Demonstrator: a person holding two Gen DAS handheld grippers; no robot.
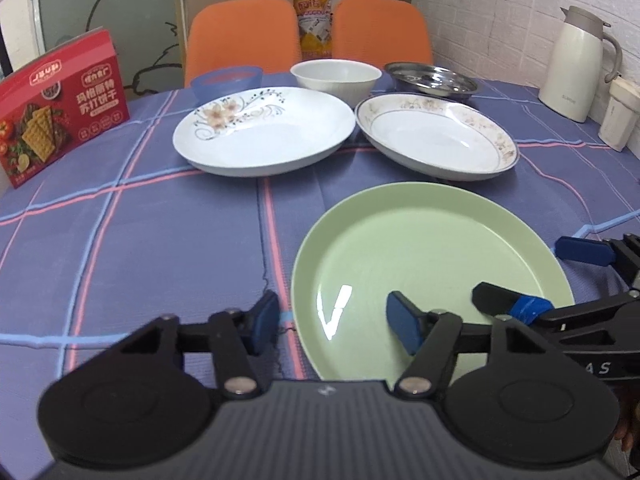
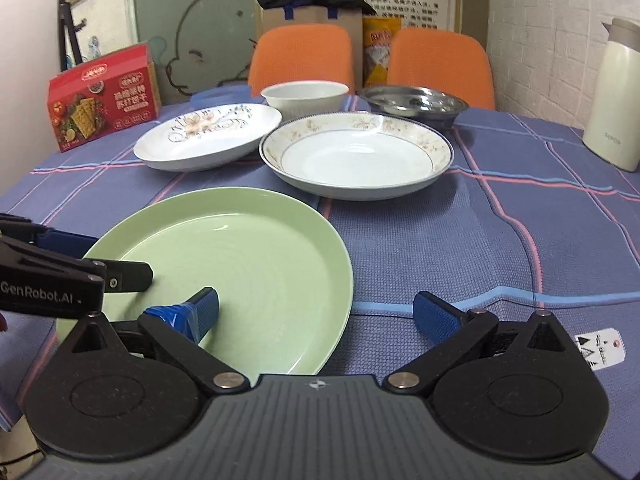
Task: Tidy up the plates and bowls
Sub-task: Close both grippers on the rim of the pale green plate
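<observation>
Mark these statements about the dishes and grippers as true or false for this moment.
1. The green plate lies nearest the grippers. True.
2. The white bowl sits stacked inside the flowered plate. False: it stands on the tablecloth behind it.
3. The left gripper straddles the green plate's rim. True.
4. The right gripper is clamped shut on the metal dish. False: it is open over the green plate's edge.
5. A red box stands on the table. True.
</observation>
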